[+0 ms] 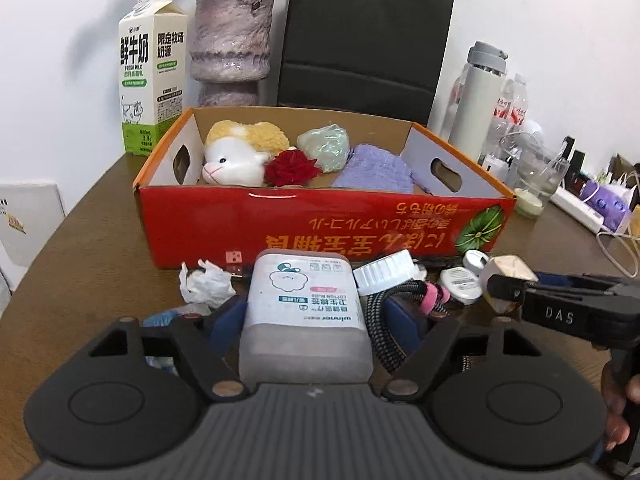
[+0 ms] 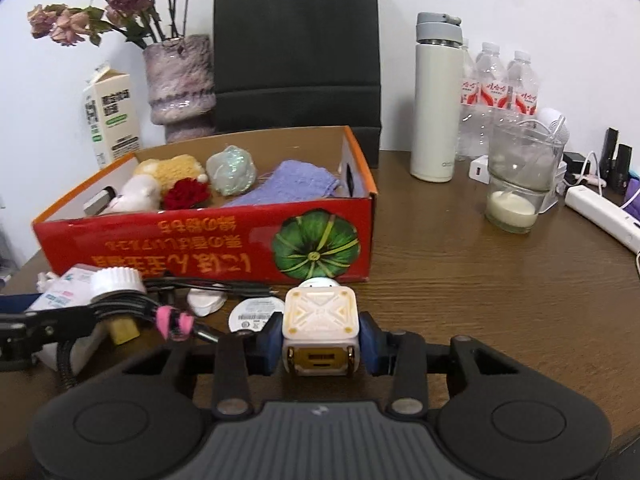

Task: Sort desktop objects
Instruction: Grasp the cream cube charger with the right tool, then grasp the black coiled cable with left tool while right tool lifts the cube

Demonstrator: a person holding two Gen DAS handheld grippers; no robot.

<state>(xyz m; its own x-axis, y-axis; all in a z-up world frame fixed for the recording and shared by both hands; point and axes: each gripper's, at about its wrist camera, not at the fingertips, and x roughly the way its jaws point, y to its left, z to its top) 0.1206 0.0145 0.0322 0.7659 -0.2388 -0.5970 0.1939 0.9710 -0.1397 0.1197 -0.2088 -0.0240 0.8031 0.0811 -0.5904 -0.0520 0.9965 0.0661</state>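
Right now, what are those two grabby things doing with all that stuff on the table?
A person is tidying the desk with a gripper in each hand. The left gripper is shut on a cotton bud box, and the right gripper is shut on a small white cube charger. Both sit just in front of the red cardboard box, which already holds a plush toy, a red rose and a purple cloth. More bits lie loose on the table.

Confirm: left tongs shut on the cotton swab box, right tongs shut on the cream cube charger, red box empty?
Not empty. The left wrist view shows the red box holding a plush toy, red rose, green bundle and purple cloth. Both grasps are right: cotton swab box, cube charger.
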